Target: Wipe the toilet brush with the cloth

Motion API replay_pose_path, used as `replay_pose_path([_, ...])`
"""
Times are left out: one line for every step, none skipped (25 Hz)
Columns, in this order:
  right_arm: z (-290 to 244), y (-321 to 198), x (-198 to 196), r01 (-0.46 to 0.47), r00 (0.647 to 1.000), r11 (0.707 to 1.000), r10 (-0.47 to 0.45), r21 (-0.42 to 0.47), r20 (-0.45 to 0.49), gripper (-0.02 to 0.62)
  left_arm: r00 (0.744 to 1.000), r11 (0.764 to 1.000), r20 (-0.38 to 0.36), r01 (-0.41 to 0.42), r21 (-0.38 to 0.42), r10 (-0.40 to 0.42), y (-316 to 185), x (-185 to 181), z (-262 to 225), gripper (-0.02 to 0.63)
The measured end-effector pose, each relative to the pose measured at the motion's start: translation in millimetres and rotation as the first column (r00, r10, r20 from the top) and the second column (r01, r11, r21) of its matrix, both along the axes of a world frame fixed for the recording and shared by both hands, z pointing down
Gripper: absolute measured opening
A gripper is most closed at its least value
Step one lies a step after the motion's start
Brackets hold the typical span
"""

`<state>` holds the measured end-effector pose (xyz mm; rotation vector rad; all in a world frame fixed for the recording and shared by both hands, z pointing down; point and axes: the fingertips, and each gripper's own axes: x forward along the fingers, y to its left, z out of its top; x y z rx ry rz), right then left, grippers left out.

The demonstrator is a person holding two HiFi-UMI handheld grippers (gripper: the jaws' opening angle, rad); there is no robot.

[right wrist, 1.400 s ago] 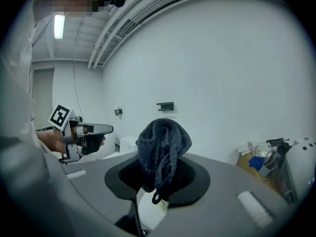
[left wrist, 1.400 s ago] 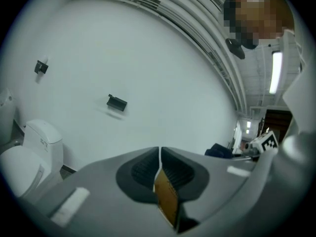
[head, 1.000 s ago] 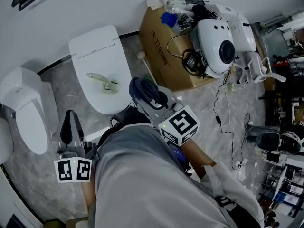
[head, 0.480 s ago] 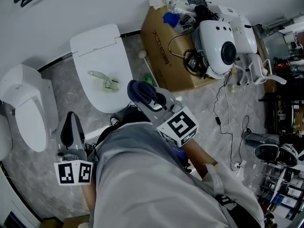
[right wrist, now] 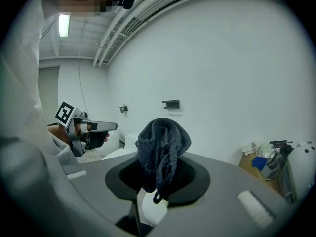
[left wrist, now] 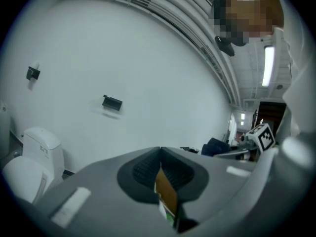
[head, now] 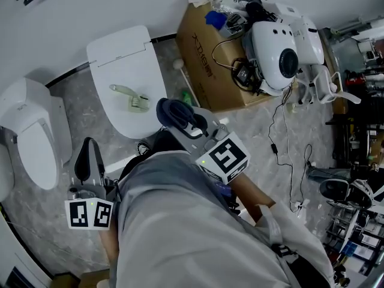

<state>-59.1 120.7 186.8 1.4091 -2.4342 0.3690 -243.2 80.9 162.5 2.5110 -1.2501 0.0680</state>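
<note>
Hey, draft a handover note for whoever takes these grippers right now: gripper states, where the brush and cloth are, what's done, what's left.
Left gripper: shut, empty, held low beside the person's body.
Right gripper: shut on the dark cloth, pointing toward the toilet.
Toilet brush: lying on the closed toilet lid, untouched.
Done: cloth is in hand.
Left: wiping not begun; probably grasp the brush with the left gripper, then wipe it with the cloth.

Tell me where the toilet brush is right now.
In the head view, the toilet brush lies on the closed toilet lid at upper left, to the left of the cardboard box.
</note>
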Motion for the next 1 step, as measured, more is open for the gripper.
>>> replay_pose_path([0.2, 0.1, -0.5, -0.001, 1.0, 1.0, 0.001, 0.0, 0.001, 0.095, 1.0, 1.0, 0.001, -0.015, -0.009, 0.015, 0.2, 2.9, 3.0, 0.0])
